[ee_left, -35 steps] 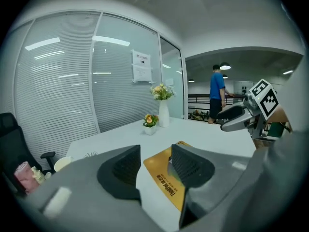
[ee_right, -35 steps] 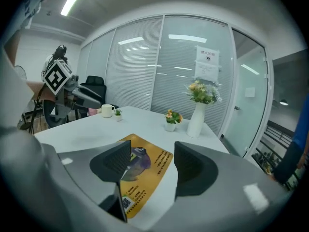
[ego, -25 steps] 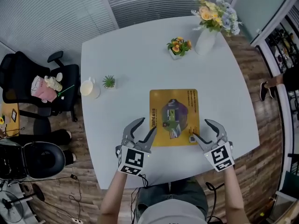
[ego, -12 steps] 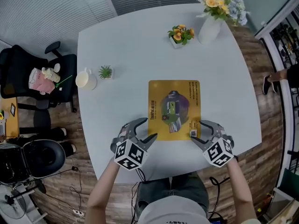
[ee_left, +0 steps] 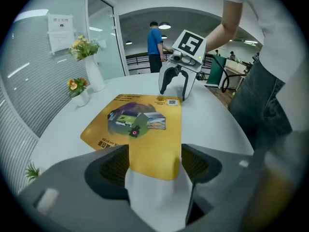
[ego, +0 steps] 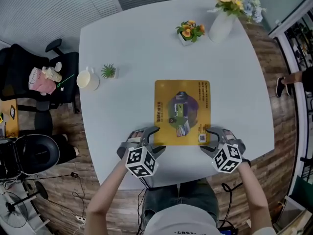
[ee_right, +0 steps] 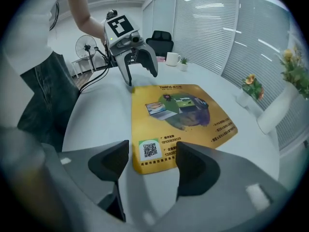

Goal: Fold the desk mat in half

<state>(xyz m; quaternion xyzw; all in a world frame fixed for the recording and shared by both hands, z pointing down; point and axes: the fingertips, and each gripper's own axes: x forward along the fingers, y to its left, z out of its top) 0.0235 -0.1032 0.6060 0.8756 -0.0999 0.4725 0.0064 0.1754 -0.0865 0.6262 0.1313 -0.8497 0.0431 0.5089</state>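
My left hand-held gripper (ego: 159,138) wide open, right hand-held gripper (ego: 205,140) just opening wider. Each straddles rounded 6 o'clock corner of thin, glossy yellow desk mat (ego: 182,112), untouched.

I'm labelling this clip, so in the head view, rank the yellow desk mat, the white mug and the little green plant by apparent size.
1. yellow desk mat, clearly largest.
2. white mug.
3. little green plant, only slightly smaller than the mug beside it; close call.

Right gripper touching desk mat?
Cannot tell. Right gripper view: the right gripper, fingers just opened wider, straddles the desk mat corner; neither contact nor gap is plain.
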